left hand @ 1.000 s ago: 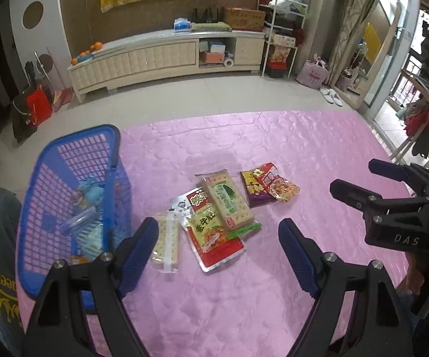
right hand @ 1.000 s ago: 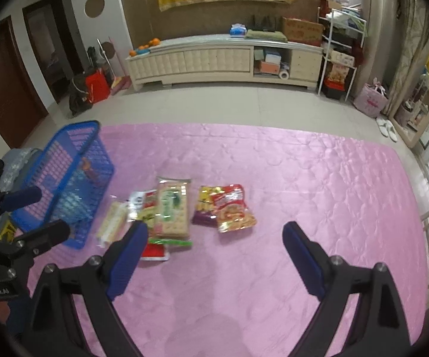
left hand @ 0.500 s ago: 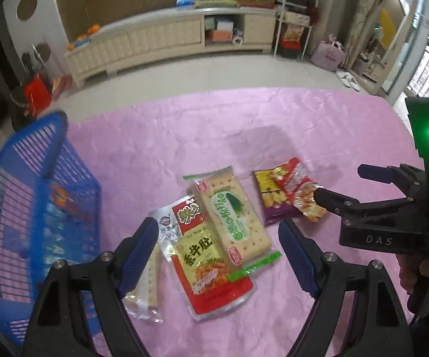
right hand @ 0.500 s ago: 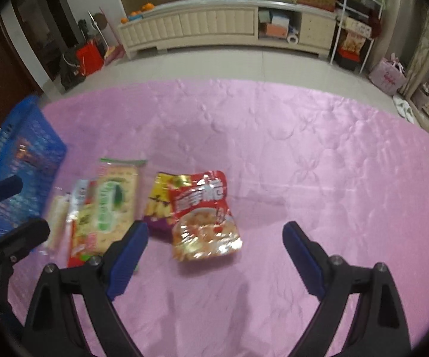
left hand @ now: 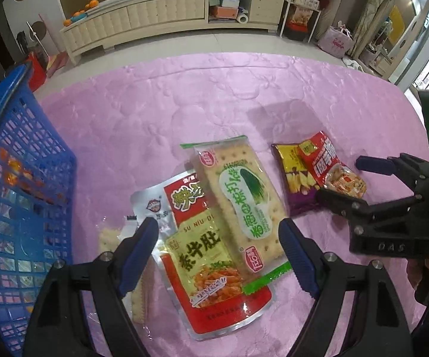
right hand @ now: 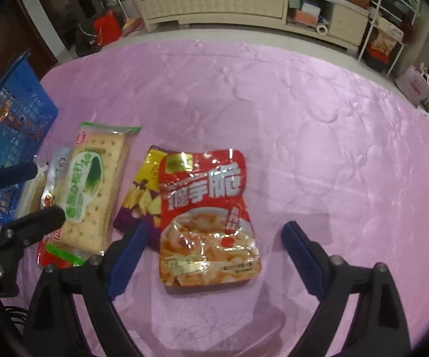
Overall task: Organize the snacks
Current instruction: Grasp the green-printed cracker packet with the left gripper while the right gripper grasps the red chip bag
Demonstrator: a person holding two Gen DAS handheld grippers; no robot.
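Few packets are sitting in the basket (left hand: 20, 196); five snack packets (left hand: 238, 196) are lying out. Left gripper (left hand: 218, 255) is gaping empty; right gripper (right hand: 214, 253) is closing, gripping nothing yet.

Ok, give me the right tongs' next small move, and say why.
Probably lower the right tongs a little further and finish closing on the red bag. Their jaws are closing and straddle it without pressing yet, and it lies flat on the pink cover.
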